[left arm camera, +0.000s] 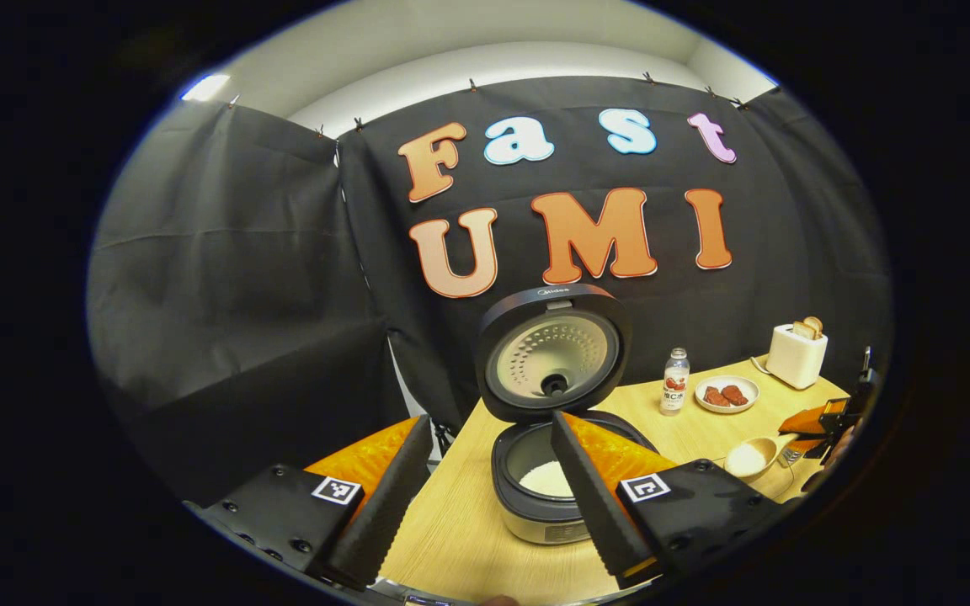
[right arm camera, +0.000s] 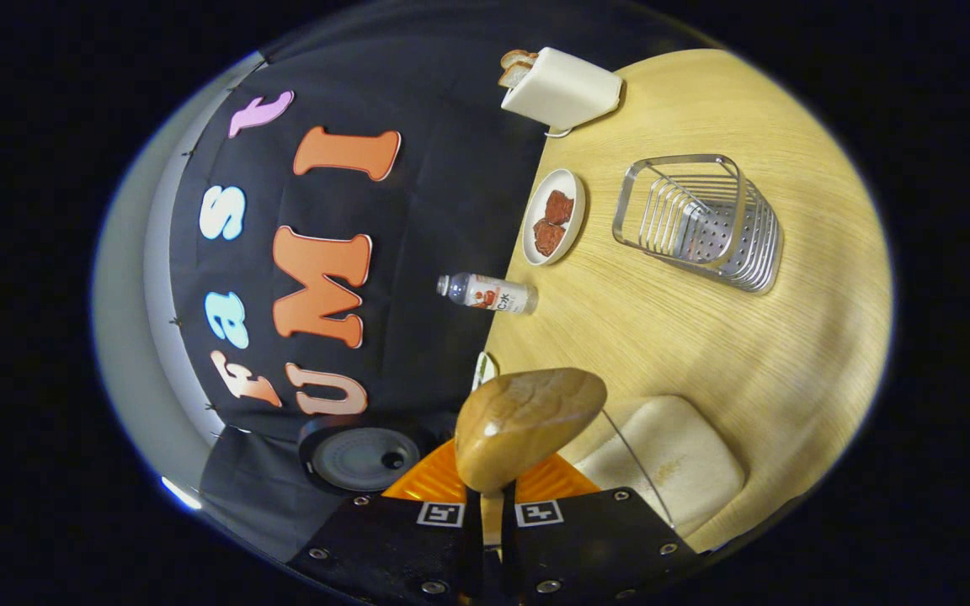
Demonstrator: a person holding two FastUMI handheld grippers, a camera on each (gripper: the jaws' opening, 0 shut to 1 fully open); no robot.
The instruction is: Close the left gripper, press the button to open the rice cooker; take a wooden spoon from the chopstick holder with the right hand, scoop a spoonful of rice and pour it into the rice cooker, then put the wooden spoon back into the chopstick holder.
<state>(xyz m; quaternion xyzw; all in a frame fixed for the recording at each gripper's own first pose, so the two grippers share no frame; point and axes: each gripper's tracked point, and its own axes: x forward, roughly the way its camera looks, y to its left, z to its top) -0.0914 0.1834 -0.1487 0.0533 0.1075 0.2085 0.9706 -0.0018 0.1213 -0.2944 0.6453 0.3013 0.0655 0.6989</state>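
Left jaws: the left gripper [left arm camera: 480,497] stands wide apart, holding nothing, its two fingers framing the rice cooker in the left gripper view.
Right jaws: the right gripper [right arm camera: 491,505] is nearly closed, both fingers pinching the thin handle of the wooden spoon [right arm camera: 527,425], whose bowl rises just ahead of the fingertips.
Rice cooker: the rice cooker [left arm camera: 548,484] sits on the wooden table [left arm camera: 468,539] with its lid [left arm camera: 552,352] swung upright; white rice shows inside the pot.
Rice bowl: a pale bowl [right arm camera: 670,467] lies just beside the spoon in the right gripper view; in the left gripper view it holds white rice, to the right of the cooker.
Chopstick holder: the metal chopstick holder [right arm camera: 700,220] stands on the table, well apart from the spoon.
Other items: a small bottle [left arm camera: 675,382], a plate [left arm camera: 727,394] with two brown pieces and a toaster [left arm camera: 796,354] with bread line the far edge of the table.
Other gripper: the right gripper also appears at the right edge of the left gripper view, near the bowl.
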